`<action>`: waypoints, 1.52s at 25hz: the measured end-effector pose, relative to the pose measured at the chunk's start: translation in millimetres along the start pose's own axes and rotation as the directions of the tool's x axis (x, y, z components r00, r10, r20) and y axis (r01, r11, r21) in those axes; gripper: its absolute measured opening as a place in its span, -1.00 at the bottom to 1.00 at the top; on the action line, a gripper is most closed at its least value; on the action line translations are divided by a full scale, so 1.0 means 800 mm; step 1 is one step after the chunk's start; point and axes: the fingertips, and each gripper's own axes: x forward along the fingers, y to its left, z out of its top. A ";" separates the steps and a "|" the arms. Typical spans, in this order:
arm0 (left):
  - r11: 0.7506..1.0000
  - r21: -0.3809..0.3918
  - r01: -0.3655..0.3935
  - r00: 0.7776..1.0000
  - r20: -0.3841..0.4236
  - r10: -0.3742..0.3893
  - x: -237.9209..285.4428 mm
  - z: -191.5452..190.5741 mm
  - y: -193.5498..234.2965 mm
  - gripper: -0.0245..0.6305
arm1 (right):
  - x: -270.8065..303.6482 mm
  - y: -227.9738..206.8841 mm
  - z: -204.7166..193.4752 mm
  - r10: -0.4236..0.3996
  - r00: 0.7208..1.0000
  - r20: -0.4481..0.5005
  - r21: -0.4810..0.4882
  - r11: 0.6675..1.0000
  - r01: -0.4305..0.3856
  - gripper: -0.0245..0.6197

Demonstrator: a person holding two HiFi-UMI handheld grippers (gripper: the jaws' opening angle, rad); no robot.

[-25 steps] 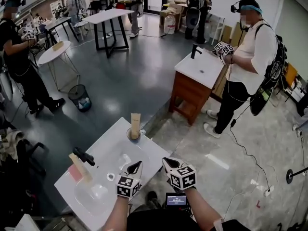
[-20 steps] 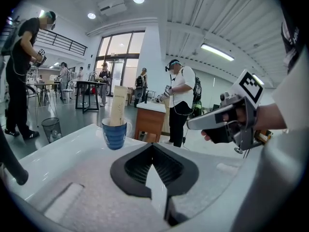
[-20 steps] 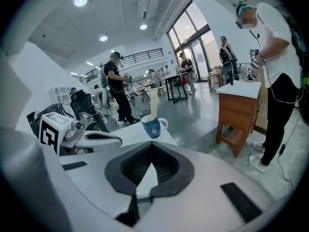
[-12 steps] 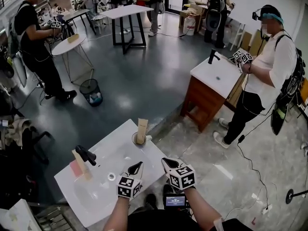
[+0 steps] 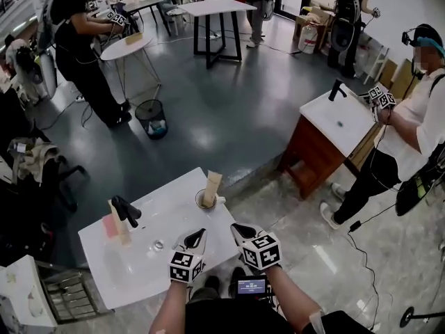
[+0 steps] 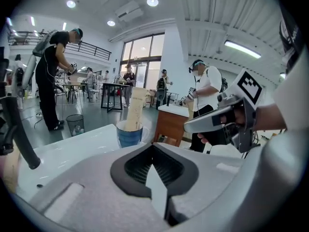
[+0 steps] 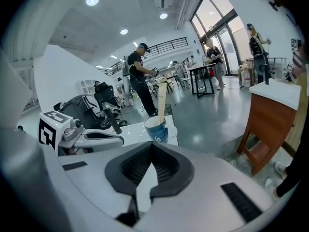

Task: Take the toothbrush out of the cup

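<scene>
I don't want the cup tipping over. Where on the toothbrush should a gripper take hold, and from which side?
Probably the upper part of the toothbrush, well above the rim of the cup, approached from above on the near side: it stands nearly upright, flat and narrow, with only that part exposed.

Head's turned, so the whole room slid across the view; left gripper [image 5: 200,233] and right gripper [image 5: 236,227] crept closer to the cup [image 5: 205,201].
</scene>
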 end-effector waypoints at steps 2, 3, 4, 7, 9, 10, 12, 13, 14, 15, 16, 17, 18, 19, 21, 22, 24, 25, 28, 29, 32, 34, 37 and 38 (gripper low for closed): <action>1.000 -0.014 -0.019 1.000 -0.001 0.019 -0.002 -0.004 0.001 -0.90 | 0.006 0.001 -0.001 0.022 1.000 -0.013 -0.012 1.000 -0.023 -0.90; 1.000 -0.018 -0.025 1.000 -0.003 0.025 -0.002 -0.006 0.003 -0.90 | 0.009 0.001 -0.002 0.029 0.999 -0.018 -0.016 0.999 -0.029 -0.90; 0.999 -0.021 -0.030 1.000 -0.005 0.030 -0.002 -0.008 0.004 -0.90 | 0.012 0.000 -0.001 0.033 0.999 -0.023 -0.018 0.999 -0.033 -0.90; 0.999 -0.029 -0.042 0.999 -0.005 0.042 -0.001 -0.009 0.015 -0.90 | 0.023 0.004 0.003 0.044 0.999 -0.032 -0.028 0.999 -0.044 -0.90; 0.998 -0.033 -0.046 0.999 0.004 0.047 -0.001 -0.005 0.024 -0.90 | 0.030 0.010 0.007 0.053 0.998 -0.037 -0.042 0.998 -0.055 -0.90; 0.998 -0.032 -0.046 0.999 0.010 0.046 0.000 -0.001 0.027 -0.90 | 0.033 0.012 0.010 0.056 0.998 -0.039 -0.049 0.997 -0.058 -0.90; 0.999 -0.025 -0.044 0.999 0.022 0.045 0.001 0.007 0.034 -0.90 | 0.039 0.014 0.017 0.056 0.998 -0.037 -0.061 0.996 -0.058 -0.90; 0.999 -0.023 -0.043 0.999 0.026 0.043 0.002 0.011 0.035 -0.90 | 0.041 0.015 0.020 0.056 0.998 -0.035 -0.065 0.996 -0.058 -0.90; 0.999 -0.020 -0.040 0.999 0.030 0.041 0.002 0.014 0.036 -0.90 | 0.043 0.017 0.024 0.057 0.998 -0.034 -0.070 0.996 -0.059 -0.90; 0.999 -0.016 -0.036 0.999 0.033 0.037 0.002 0.017 0.037 -0.90 | 0.044 0.018 0.027 0.057 0.998 -0.032 -0.075 0.995 -0.060 -0.90; 0.999 -0.009 -0.033 0.999 0.034 0.033 0.003 0.019 0.038 -0.90 | 0.045 0.019 0.031 0.057 0.998 -0.030 -0.081 0.995 -0.059 -0.90; 1.000 -0.003 -0.030 0.999 0.036 0.030 0.003 0.022 0.038 -0.90 | 0.046 0.020 0.036 0.057 0.998 -0.026 -0.085 0.995 -0.059 -0.90; 1.000 0.002 -0.027 0.999 0.037 0.026 0.003 0.024 0.038 -0.90 | 0.047 0.022 0.040 0.057 0.998 -0.023 -0.089 0.994 -0.059 -0.90; 1.000 0.005 -0.024 0.999 0.039 0.024 0.003 0.026 0.039 -0.90 | 0.048 0.024 0.043 0.058 0.998 -0.021 -0.093 0.994 -0.060 -0.90; 1.000 0.008 -0.020 0.999 0.039 0.020 0.001 0.027 0.040 -0.90 | 0.049 0.027 0.045 0.059 0.998 -0.018 -0.099 0.993 -0.061 -0.90; 1.000 0.008 -0.019 0.999 0.036 0.018 0.001 0.025 0.042 -0.90 | 0.051 0.028 0.045 0.058 0.998 -0.018 -0.100 0.993 -0.060 -0.90; 1.000 0.009 -0.018 0.999 0.031 0.018 0.001 0.023 0.044 -0.90 | 0.052 0.029 0.044 0.056 0.998 -0.020 -0.102 0.993 -0.058 -0.90; 1.000 0.009 -0.018 0.999 0.031 0.018 0.001 0.022 0.045 -0.90 | 0.053 0.028 0.043 0.054 0.998 -0.022 -0.102 0.993 -0.056 -0.90; 1.000 0.014 -0.011 0.999 0.034 0.011 0.002 0.026 0.044 -0.90 | 0.052 0.027 0.042 0.047 0.999 -0.022 -0.100 0.994 -0.049 -0.90; 1.000 0.016 -0.008 0.999 0.035 0.008 0.003 0.027 0.043 -0.90 | 0.052 0.027 0.043 0.045 0.999 -0.021 -0.098 0.994 -0.047 -0.90; 1.000 0.020 -0.004 0.999 0.038 0.003 0.003 0.028 0.043 -0.90 | 0.053 0.027 0.044 0.042 0.999 -0.017 -0.098 0.994 -0.044 -0.90; 1.000 0.023 -0.001 0.999 0.038 0.000 0.003 0.028 0.042 -0.90 | 0.053 0.028 0.044 0.041 0.999 -0.015 -0.098 0.994 -0.043 -0.90; 1.000 0.024 0.000 0.999 0.033 -0.001 0.002 0.025 0.041 -0.90 | 0.051 0.029 0.043 0.041 0.999 -0.016 -0.097 0.994 -0.042 -0.90; 1.000 0.024 -0.001 0.999 0.032 0.000 0.001 0.025 0.041 -0.90 | 0.051 0.029 0.042 0.042 0.999 -0.020 -0.096 0.994 -0.044 -0.90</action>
